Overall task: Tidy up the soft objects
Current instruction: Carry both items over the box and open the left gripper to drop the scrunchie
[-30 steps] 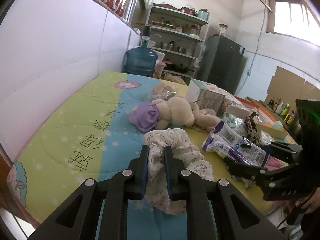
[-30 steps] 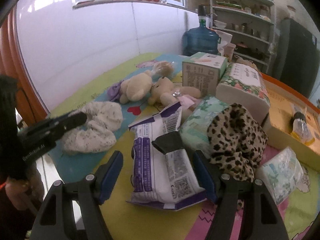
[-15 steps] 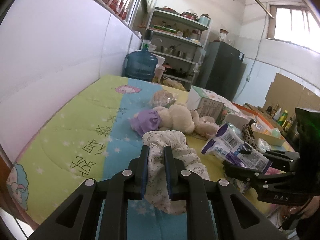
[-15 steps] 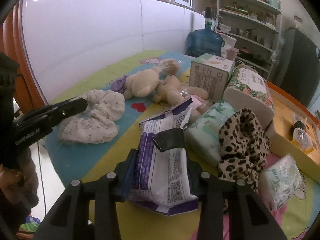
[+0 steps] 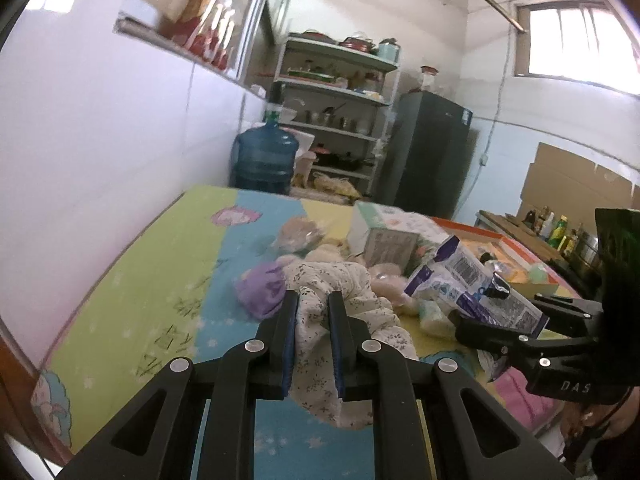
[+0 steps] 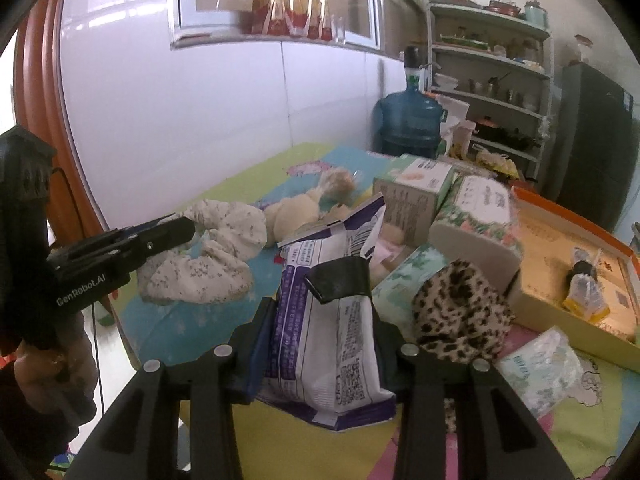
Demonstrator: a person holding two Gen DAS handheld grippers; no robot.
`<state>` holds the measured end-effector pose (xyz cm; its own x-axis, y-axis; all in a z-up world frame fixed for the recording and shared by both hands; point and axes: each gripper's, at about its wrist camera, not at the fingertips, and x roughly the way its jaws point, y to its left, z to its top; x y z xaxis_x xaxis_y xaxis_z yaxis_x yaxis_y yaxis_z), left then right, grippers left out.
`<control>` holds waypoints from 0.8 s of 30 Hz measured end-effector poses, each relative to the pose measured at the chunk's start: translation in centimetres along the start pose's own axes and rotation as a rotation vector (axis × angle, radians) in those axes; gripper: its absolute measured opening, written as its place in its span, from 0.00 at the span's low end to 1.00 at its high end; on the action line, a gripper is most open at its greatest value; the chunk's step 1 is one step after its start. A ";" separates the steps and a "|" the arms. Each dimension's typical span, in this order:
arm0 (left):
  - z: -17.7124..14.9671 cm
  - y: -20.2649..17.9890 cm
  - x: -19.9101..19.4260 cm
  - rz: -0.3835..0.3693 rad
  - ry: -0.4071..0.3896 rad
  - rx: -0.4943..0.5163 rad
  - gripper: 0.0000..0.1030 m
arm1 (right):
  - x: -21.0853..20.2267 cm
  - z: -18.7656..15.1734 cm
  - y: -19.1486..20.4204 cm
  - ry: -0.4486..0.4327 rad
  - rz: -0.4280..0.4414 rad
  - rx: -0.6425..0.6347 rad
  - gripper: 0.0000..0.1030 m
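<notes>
Lettering shows on both tools: "GenRobot.AI" in white on the left gripper (image 6: 176, 232) as the right wrist view catches it, and "DAS" on the right gripper's (image 5: 476, 326) body in the left wrist view. The wet-wipes pack (image 6: 328, 320) carries small printed text, a barcode and a QR code, none of it readable, and the tissue box (image 6: 414, 196) behind it has a panel of fine print too small to make out. The pack is white and purple with a black flap on top; the right gripper's jaws are clenched on its sides, and it sits at 6 o'clock in the right wrist view, raised off the patterned mat (image 6: 168, 332) on the table. The floral cloth (image 5: 340, 292), white with tiny dark sprigs and bunched like a scrunchie, is pinched in the left gripper's nearly closed jaws and hangs at 6 o'clock in the left wrist view. A leopard-print scrunchie (image 6: 460, 312) lies at 3 o'clock of the pack, touching it.
</notes>
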<state>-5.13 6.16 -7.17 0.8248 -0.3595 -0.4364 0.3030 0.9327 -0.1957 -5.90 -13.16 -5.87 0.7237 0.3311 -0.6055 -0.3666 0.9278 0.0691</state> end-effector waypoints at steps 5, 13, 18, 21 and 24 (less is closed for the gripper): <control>1.1 -1.8 -0.2 -0.024 -0.016 0.040 0.15 | -1.9 0.5 -1.0 -0.049 -0.017 0.017 0.40; 2.9 -5.1 0.2 -0.072 -0.031 0.095 0.14 | -4.2 0.5 -3.8 -0.103 -0.053 0.065 0.40; 3.6 -7.7 0.7 -0.061 -0.055 0.153 0.08 | -5.6 0.2 -5.8 -0.132 -0.081 0.102 0.40; 3.9 -9.0 0.9 -0.065 -0.065 0.172 0.08 | -6.2 -0.1 -7.1 -0.145 -0.094 0.132 0.40; 4.4 -10.3 1.4 -0.088 -0.052 0.176 0.08 | -6.9 -0.4 -8.4 -0.158 -0.114 0.158 0.40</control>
<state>-5.01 -3.86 -1.91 0.8139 -0.4419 -0.3773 0.4498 0.8902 -0.0723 -8.07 -23.33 -2.57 0.8420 0.2338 -0.4861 -0.1902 0.9720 0.1380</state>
